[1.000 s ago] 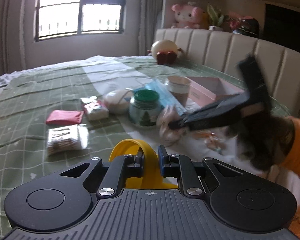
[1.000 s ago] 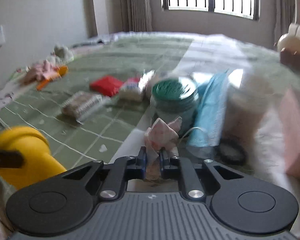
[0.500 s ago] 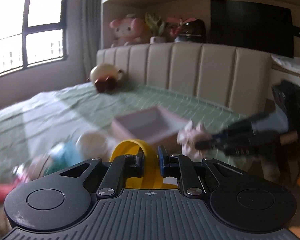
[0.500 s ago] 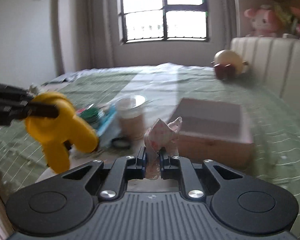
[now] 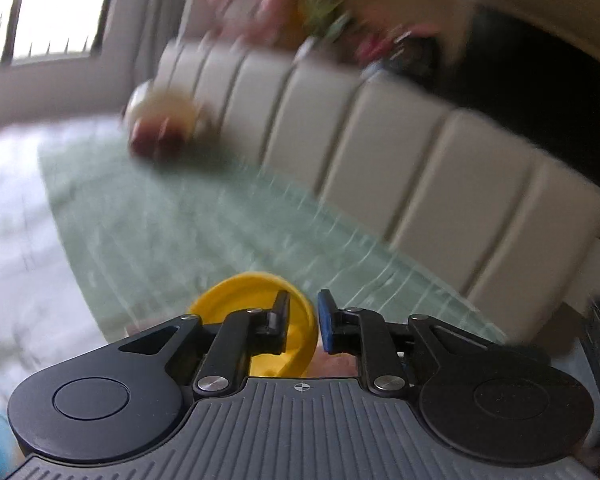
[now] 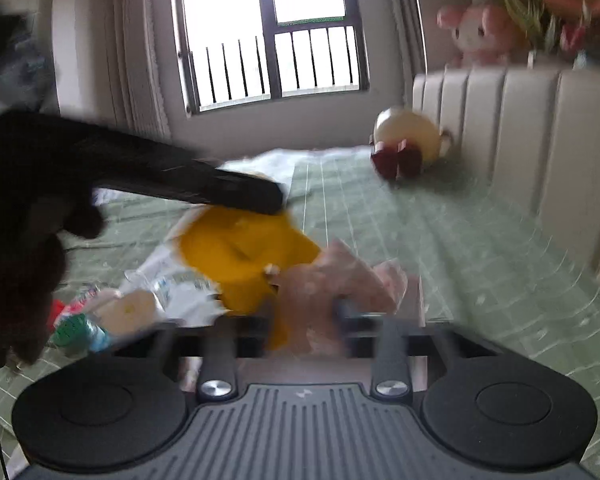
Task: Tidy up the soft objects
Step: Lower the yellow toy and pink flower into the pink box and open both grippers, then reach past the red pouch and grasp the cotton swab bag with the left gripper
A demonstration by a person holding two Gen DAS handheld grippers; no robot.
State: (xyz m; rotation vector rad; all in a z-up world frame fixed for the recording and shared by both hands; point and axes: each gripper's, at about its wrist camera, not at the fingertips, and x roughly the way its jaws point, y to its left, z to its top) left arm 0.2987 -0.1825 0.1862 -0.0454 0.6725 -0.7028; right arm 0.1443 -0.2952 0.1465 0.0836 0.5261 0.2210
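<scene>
My left gripper (image 5: 303,318) is shut on a yellow soft toy (image 5: 256,292) and holds it above the green checked bed cover (image 5: 204,216). The yellow toy also shows in the right wrist view (image 6: 244,252), hanging from the left gripper's dark fingers (image 6: 236,192). My right gripper (image 6: 306,312) has its jaws spread, blurred by motion. A pale pink soft object (image 6: 336,280) sits between them, over the pink box (image 6: 420,312), whose edge shows below. Whether the pads touch it I cannot tell.
A cream and maroon plush (image 6: 408,144) lies by the padded headboard (image 6: 532,128). A pink plush (image 6: 480,34) and plants stand on the shelf above. A green-lidded jar (image 6: 74,328), tissue packs and a round cream object (image 6: 128,308) lie at the left.
Both grippers swung further right and tilted toward the headboard. The right jaws have spread from their tight pinch on the pink object. The yellow toy is now close beside the pink one.
</scene>
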